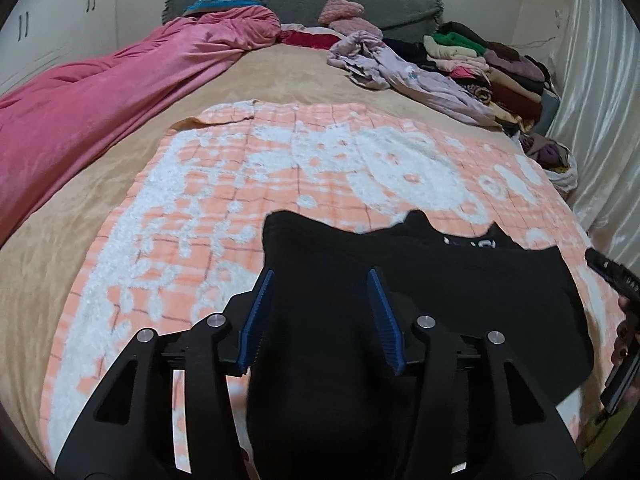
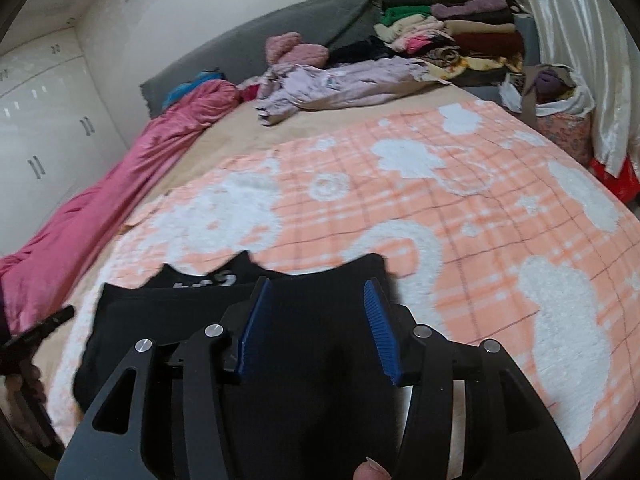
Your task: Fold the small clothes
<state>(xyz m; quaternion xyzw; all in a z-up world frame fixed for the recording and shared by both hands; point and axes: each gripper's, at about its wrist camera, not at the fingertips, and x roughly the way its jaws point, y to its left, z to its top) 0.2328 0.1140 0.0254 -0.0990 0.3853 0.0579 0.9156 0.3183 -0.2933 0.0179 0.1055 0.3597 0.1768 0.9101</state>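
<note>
**A:** Where is the black garment (image 1: 400,300)?

**B:** It lies flat on the orange and white blanket (image 1: 240,184), close to the near edge of the bed. It looks folded over. Some white letters show near its far edge.

**A:** And the left gripper (image 1: 321,312)?

**B:** It hangs right over the left part of the black garment. Its two blue pads (image 1: 256,320) stand apart. The black cloth shows in the gap, but the pads do not pinch it.

**A:** What about the right gripper (image 2: 318,326)?

**B:** It is the same. It hangs over the right part of the garment (image 2: 240,320), with its jaws apart and nothing squeezed in them. A fingertip (image 2: 370,472) peeks in at the bottom of that view.

**A:** What else is on the bed?

**B:** A pink quilt (image 1: 100,96) runs along the left side. A crumpled lilac garment (image 1: 400,68) lies far back, well apart from the black one. Stacks of folded clothes (image 1: 488,68) sit in the far right corner.
</note>
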